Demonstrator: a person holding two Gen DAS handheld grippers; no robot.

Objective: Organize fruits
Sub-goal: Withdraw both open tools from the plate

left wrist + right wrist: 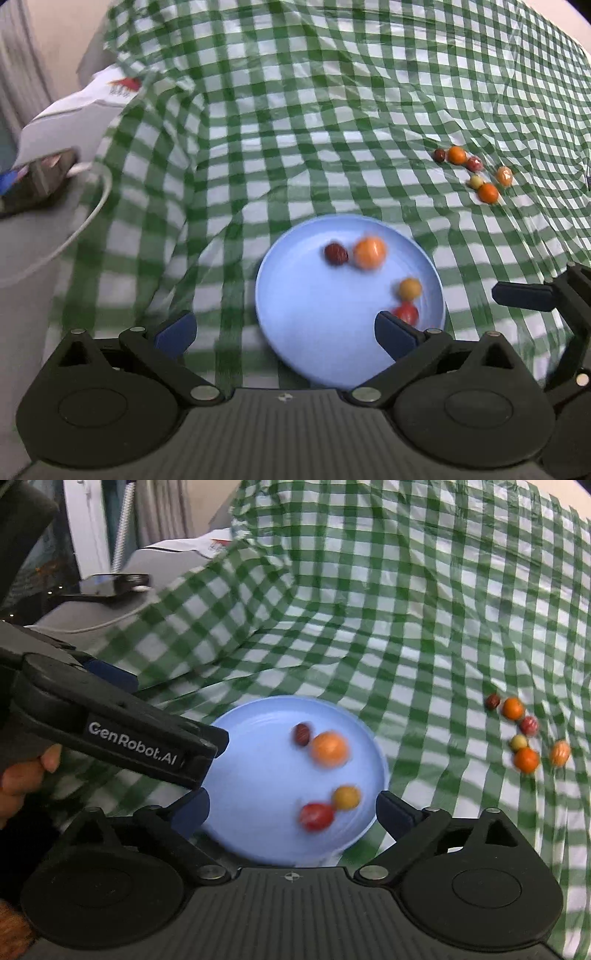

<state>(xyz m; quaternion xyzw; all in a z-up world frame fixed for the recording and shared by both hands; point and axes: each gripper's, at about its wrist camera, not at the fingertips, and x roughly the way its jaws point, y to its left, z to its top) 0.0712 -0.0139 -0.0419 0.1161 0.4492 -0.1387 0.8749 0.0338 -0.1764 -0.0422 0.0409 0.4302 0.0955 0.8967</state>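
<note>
Green-and-white checked cloth (332, 110) covered the work surface and lay rumpled, with folds toward the upper left of both frames.

Light blue plate (321, 332) sat low in the centre of the left wrist view. Four fruits lay on it: a dark red fruit (336, 253) touching or just beside a large orange fruit (370, 252) in the plate's upper part, a yellow-orange fruit (410, 288) near the right rim, and a red fruit (406, 313) just below that one. All four were motion-blurred.

Loose cluster of six small fruits (474, 173) lay on the cloth at the right of the frame, well apart from the plate: dark red, orange, red, pale yellow, orange, and a striped orange one.

Left gripper (284, 332) was spread wide, holding nothing; its right pad overlapped the plate's lower right rim beside the red fruit, contact not determinable.

Right gripper (291, 812) in the right wrist view was likewise wide apart and empty, its pads flanking the plate's lower edge. The left tool's black body, marked "GenRobot.AI" (133, 744), crossed the left of that frame, with fingers of the person's hand (22, 775) at the left edge.

A white cable (85, 221) and grey equipment (122, 602) appeared at far left.
</note>
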